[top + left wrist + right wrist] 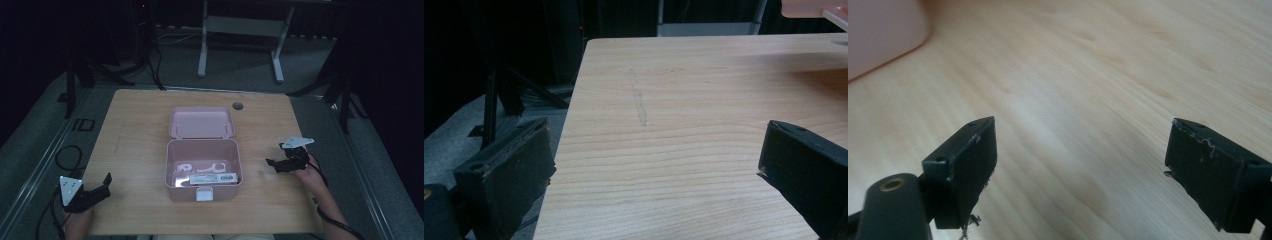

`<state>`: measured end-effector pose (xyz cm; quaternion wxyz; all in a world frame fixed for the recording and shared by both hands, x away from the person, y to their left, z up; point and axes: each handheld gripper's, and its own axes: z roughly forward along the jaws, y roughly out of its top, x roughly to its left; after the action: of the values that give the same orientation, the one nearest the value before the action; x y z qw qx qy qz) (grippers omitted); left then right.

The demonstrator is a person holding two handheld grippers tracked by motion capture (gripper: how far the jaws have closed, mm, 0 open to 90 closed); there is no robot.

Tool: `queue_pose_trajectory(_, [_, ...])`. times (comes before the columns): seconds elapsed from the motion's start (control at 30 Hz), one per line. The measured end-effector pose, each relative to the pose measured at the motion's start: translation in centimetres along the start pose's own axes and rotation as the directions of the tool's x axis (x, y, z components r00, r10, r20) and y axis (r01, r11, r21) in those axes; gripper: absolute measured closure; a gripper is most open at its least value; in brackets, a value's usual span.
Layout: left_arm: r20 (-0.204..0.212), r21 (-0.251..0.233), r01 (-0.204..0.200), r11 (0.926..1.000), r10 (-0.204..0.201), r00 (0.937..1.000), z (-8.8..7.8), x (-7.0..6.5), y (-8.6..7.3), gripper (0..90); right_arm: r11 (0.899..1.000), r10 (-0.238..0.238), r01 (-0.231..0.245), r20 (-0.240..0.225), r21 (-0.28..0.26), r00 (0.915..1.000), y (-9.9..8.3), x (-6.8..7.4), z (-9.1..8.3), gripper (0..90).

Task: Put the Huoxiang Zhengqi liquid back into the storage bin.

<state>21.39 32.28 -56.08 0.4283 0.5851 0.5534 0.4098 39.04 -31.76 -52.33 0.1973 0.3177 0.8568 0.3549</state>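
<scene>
High view: both tools gape beside pink box [202, 169].

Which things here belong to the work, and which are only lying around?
Belong to the work:
- pink box, lid open
- white items inside it
- left claw, open
- right claw, open

Only around:
- table hole
- white frame behind the table

one pink box [202, 172], two grippers [105, 186], one table [135, 130]

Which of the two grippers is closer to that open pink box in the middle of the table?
The right gripper is nearer: it sits just off the pink box on its right side, jaws toward it. The left gripper sits farther off, near the table's front left corner.
</scene>
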Motion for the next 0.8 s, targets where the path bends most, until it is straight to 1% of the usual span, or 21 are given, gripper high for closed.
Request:
queue_pose_trajectory(0.07, [-0.001,0.001,-0.002,1.0,0.002,1.0,0.0,0.0,0.0,1.6,0.999,0.024,-0.022,0.041,-0.035,0.9989,-0.7,-0.1,-0.3,13.2])
queue_pose_trajectory(0.17, [-0.001,0.0,-0.002,1.0,0.002,1.0,0.0,0.0,0.0,1.6,0.995,0.081,-0.077,0.075,-0.057,0.9939,-1.5,-0.2,-0.6,13.1])
queue_pose_trajectory(0.2, [-0.002,0.0,-0.001,1.0,0.001,1.0,0.0,0.0,0.0,1.6,0.994,0.095,-0.088,0.103,-0.066,0.9901,-1.8,-0.2,-0.7,12.4])
queue_pose_trajectory(0.23, [-0.002,0.001,-0.001,1.0,0.001,1.0,0.0,0.0,0.0,1.6,0.992,0.103,-0.092,0.125,-0.086,0.9868,-2.0,-0.1,-0.9,12.3])
queue_pose_trajectory(0.27, [-0.002,0.001,-0.002,1.0,0.002,1.0,0.0,0.0,0.0,1.6,0.989,0.124,-0.111,0.144,-0.098,0.9818,-2.3,0.0,-1.0,12.2])
queue_pose_trajectory(0.3, [-0.002,0.001,-0.002,1.0,0.002,1.0,0.0,0.0,0.0,1.6,0.986,0.145,-0.128,0.169,-0.108,0.9747,-2.6,0.0,-1.1,12.1])
queue_pose_trajectory(0.37, [-0.002,0.001,-0.002,1.0,0.002,1.0,0.0,0.0,0.0,1.6,0.981,0.172,-0.149,0.202,-0.128,0.9641,-3.1,0.1,-1.3,12.1])
queue_pose_trajectory(0.4, [-0.002,0.0,-0.002,1.0,0.002,1.0,0.0,0.0,0.0,1.6,0.976,0.196,-0.169,0.212,-0.141,0.9573,-3.4,0.0,-1.4,12.1])
queue_pose_trajectory(0.47, [-0.001,-0.001,0.0,1.0,0.0,1.0,0.0,0.0,0.0,1.6,0.97,0.221,-0.19,0.225,-0.149,0.9491,-3.9,-0.1,-1.5,12.2])
queue_pose_trajectory(0.5, [-0.001,-0.001,0.001,1.0,-0.001,1.0,0.0,0.0,0.0,1.6,0.965,0.243,-0.209,0.241,-0.158,0.9396,-4.2,-0.2,-1.7,12.2])
queue_pose_trajectory(0.53, [-0.001,0.0,0.001,1.0,-0.001,1.0,0.0,0.0,0.0,1.6,0.959,0.265,-0.229,0.238,-0.168,0.9344,-4.5,-0.2,-1.8,12.2])
queue_pose_trajectory(0.57, [-0.001,0.001,0.0,1.0,0.0,1.0,0.0,0.0,0.0,1.6,0.955,0.278,-0.24,0.237,-0.176,0.931,-4.7,-0.3,-1.9,12.2])
queue_pose_trajectory(0.6, [-0.001,0.001,0.0,1.0,0.0,1.0,0.0,0.0,0.0,1.6,0.949,0.295,-0.253,0.255,-0.186,0.9207,-4.9,-0.3,-2.1,12.2])
queue_pose_trajectory(0.63, [-0.001,0.003,0.0,1.0,0.0,1.0,0.0,0.0,0.0,1.6,0.944,0.309,-0.26,0.266,-0.204,0.913,-5.2,-0.4,-2.2,12.2])
queue_pose_trajectory(0.67, [0.0,0.003,-0.001,1.0,0.001,1.0,0.0,0.0,0.0,1.6,0.937,0.327,-0.274,0.268,-0.216,0.9062,-5.3,-0.4,-2.4,12.1])
queue_pose_trajectory(0.7, [0.0,0.003,-0.001,1.0,0.001,1.0,0.0,0.0,0.0,1.6,0.932,0.341,-0.285,0.278,-0.224,0.8979,-5.5,-0.5,-2.6,12.2])
queue_pose_trajectory(0.73, [-0.001,0.003,0.0,1.0,0.0,1.0,0.0,0.0,0.0,1.6,0.93,0.348,-0.287,0.294,-0.231,0.8902,-5.6,-0.5,-2.7,12.2])
queue_pose_trajectory(0.77, [0.0,0.003,-0.001,1.0,0.001,1.0,0.0,0.0,0.0,1.6,0.923,0.365,-0.299,0.302,-0.242,0.8807,-5.7,-0.6,-2.9,12.2])
queue_pose_trajectory(0.8, [-0.002,0.003,-0.001,1.0,0.001,1.0,0.0,0.0,0.0,1.6,0.918,0.376,-0.309,0.3,-0.249,0.8764,-5.8,-0.7,-3.1,12.1])
